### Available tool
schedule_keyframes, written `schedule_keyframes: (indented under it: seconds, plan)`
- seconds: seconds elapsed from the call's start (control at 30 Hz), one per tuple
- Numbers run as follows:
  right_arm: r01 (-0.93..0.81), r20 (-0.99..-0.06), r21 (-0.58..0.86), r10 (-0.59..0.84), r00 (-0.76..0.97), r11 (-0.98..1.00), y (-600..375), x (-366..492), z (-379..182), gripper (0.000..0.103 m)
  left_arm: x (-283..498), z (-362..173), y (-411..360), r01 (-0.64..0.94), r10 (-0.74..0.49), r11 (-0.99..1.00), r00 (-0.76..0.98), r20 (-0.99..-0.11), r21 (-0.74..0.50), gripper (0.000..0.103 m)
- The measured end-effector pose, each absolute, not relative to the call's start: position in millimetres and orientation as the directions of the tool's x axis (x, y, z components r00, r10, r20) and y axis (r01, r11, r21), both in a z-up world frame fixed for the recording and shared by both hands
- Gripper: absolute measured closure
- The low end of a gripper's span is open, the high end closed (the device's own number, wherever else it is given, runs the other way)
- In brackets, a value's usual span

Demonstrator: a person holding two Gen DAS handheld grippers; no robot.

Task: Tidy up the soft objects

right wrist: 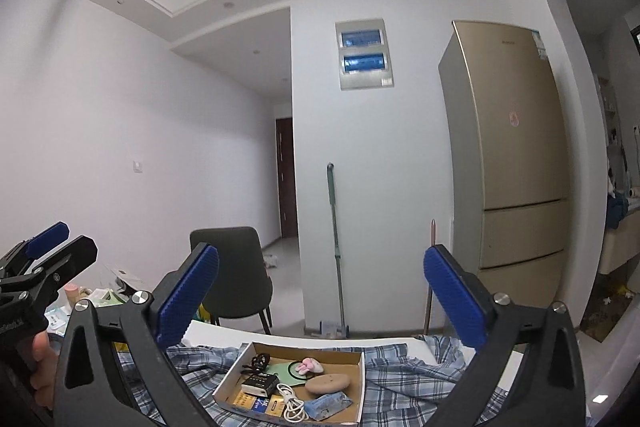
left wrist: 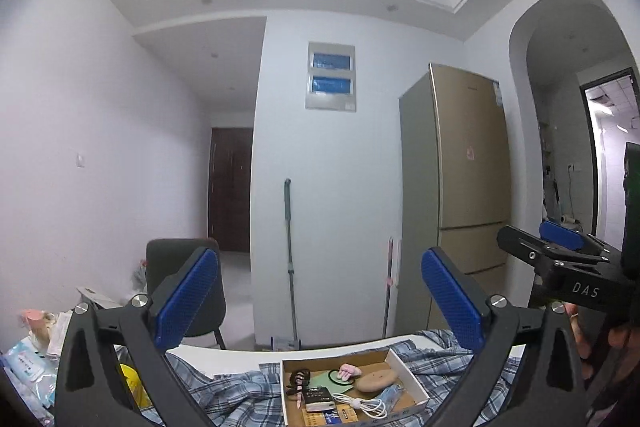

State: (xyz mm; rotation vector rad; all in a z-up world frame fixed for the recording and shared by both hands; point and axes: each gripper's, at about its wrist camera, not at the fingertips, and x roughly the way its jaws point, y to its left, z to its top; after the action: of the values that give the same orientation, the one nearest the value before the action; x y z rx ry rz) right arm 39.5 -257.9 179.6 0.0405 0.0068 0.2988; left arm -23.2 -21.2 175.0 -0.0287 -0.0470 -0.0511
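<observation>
- My left gripper (left wrist: 320,301) hangs above the table with its blue pads spread wide and nothing between them.
- My right gripper (right wrist: 322,301) is the same: released, empty, held high beside the other.
- The soft things sit low in both views. A plaid cloth (right wrist: 404,363) lies rumpled over the table (right wrist: 212,333), and a shallow cardboard box (right wrist: 362,383) rests on top of it.
- Inside the box I see a tan pebble-shaped cushion (right wrist: 328,383), a small pink plush bunny (right wrist: 310,365), a blue tissue pack (right wrist: 328,404), a white cable (right wrist: 290,401) and a dark charger (right wrist: 259,383), all crowded together.
- Nothing is gripped yet, so I judge the sorting is at its start.
- Risk: the cushion touches the cable and the tissue pack, so closing on it carelessly could snag the cable and drag it out.
- Risk: the box sits on loose cloth; pulling the cloth would likely tip or slide the box and spill it.
- Risk: both grippers are close together, so reaching into the box at once could knock them.
- Risk: the bunny is small, so my pads may slip off it.
</observation>
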Motion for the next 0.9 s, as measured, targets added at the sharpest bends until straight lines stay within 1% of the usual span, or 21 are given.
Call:
schedule_keyframes:
  seconds: [0.17, 0.27, 0.33, 0.5, 0.6, 0.63, 0.7, 0.8, 0.9]
  plan:
    - [-0.3, 0.048, 0.072, 0.297, 0.954, 0.951, -266, 22, 156, 0.0, -51, 162, -13, 0.058, -0.055, 0.998, 0.995, 0.085, -0.033, 0.0]
    - [-0.286, 0.055, 0.043, 0.284, 0.957, 0.957, -264, 18, 137, 0.001, -62, 145, -11, 0.083, -0.08, 0.996, 0.991, 0.103, -0.023, 0.0]
    - [-0.291, 0.043, 0.024, 0.289, 0.956, 0.957, -261, 18, 122, 0.001, -68, 130, -10, 0.078, -0.075, 0.997, 0.991, 0.111, -0.019, 0.0]
    - [-0.3, 0.0, 0.028, 0.3, 0.954, 0.954, -262, 22, 80, 0.001, -61, 85, -5, 0.076, -0.074, 0.996, 0.996, 0.054, -0.05, 0.0]
    - [-0.302, -0.004, 0.022, 0.302, 0.953, 0.953, -264, 23, 59, 0.001, -51, 65, -3, 0.073, -0.072, 0.996, 0.997, 0.031, -0.059, 0.0]
    - [-0.309, -0.006, 0.017, 0.309, 0.951, 0.951, -263, 25, 53, 0.001, -47, 58, -2, 0.076, -0.074, 0.995, 0.997, 0.033, -0.057, 0.0]
    - [-0.301, -0.012, 0.002, 0.301, 0.954, 0.954, -263, 28, 43, 0.001, -35, 47, -1, 0.085, -0.085, 0.996, 0.996, 0.011, -0.041, 0.0]
    - [-0.29, -0.024, -0.019, 0.289, 0.957, 0.957, -264, 33, 28, 0.0, -20, 26, 5, 0.069, -0.071, 0.996, 0.997, -0.039, -0.056, 0.0]
    - [-0.304, -0.052, -0.029, 0.302, 0.952, 0.952, -264, 38, 18, 0.0, -16, 10, 4, 0.044, -0.045, 0.999, 0.998, -0.051, -0.029, 0.0]
